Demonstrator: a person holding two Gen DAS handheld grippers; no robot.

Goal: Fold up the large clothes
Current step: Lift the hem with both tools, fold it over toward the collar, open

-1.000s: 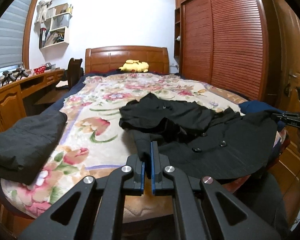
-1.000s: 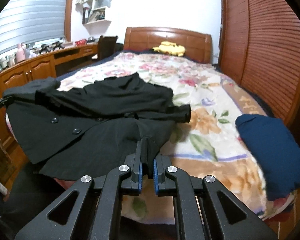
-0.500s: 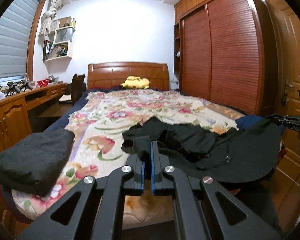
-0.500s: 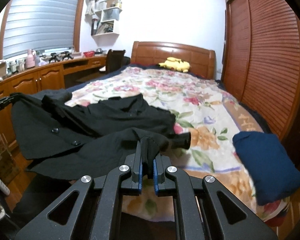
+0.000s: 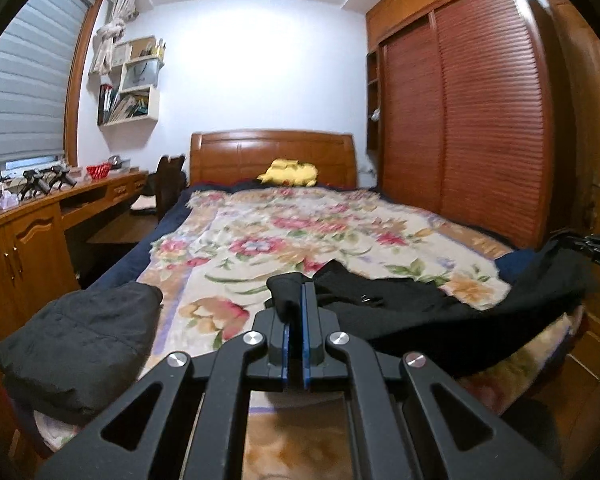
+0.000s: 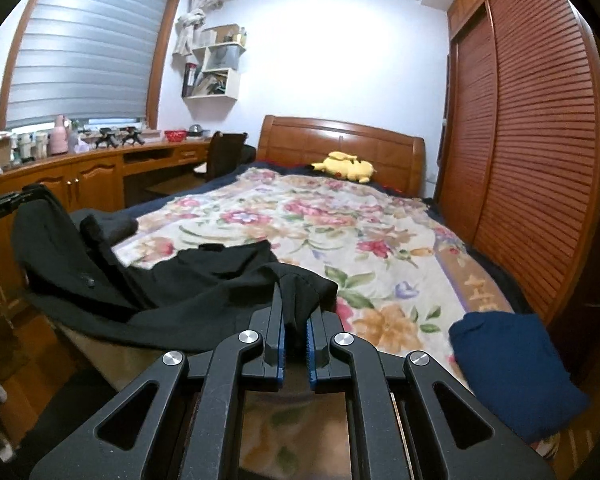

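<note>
Bed [image 5: 340, 236], floral blanket | louvred wardrobe [image 5: 472, 120] | desk [image 6: 100, 168], seemingly cluttered

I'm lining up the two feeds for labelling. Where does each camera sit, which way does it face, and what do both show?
Left wrist view: sits on the left tool, faces along the floral-blanketed bed to the wooden headboard; own fingers pinch the black buttoned coat; the right tool shows at the right edge.
Right wrist view: sits on the right tool, faces the same headboard from further right; own fingers pinch the coat; the left tool shows at the left edge.
Shared: bed, coat, yellow plush toy, louvred wooden wardrobe.
</note>
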